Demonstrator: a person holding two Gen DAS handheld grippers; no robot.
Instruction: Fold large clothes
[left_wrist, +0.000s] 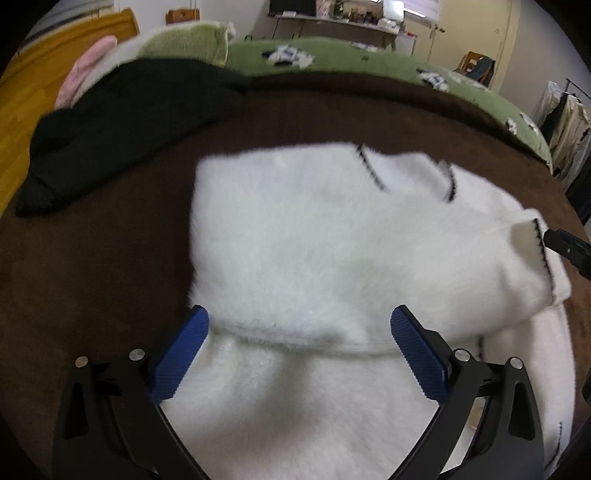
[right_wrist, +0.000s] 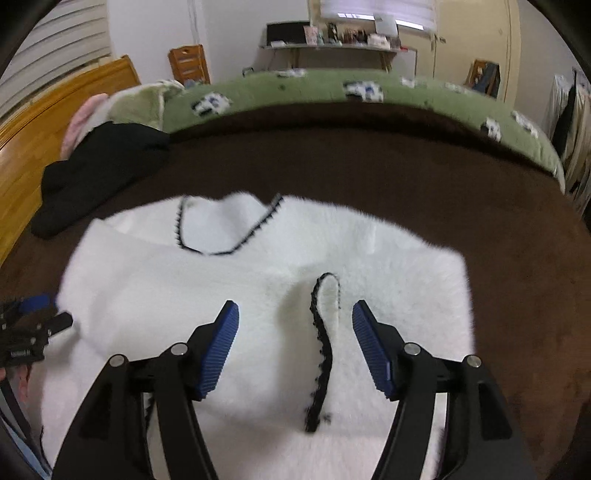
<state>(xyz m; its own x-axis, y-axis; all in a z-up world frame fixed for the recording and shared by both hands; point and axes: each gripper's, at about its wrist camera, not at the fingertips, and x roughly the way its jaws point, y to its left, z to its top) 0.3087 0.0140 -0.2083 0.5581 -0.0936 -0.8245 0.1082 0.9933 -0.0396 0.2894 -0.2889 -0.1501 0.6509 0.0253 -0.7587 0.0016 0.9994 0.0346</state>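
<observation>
- A bedroom: a bed with a dark brown blanket spread over it, and a green blanket with small white patches along its far edge.
- The white fluffy sweater lies near the middle of the brown blanket, just ahead of both grippers, its black-stitched neckline on the far side.
- Judged from how it lies, the folding is partly done: in the left wrist view a layer is turned over, with a fold line running across near the fingers, and a black-edged cuff rests on top at the right.
- In the right wrist view a black-trimmed edge stands up loosely on the body, so the fold probably needs smoothing, and further folds seem left.
- The left gripper has its blue fingers spread wide above the fold, pinching nothing.
- The right gripper is spread too; the trimmed edge sits between its fingers, but neither touches it.
- A black garment lies heaped at the far left, with something pink beyond it.
- A wooden headboard stands left; a cluttered desk stands against the far wall.
</observation>
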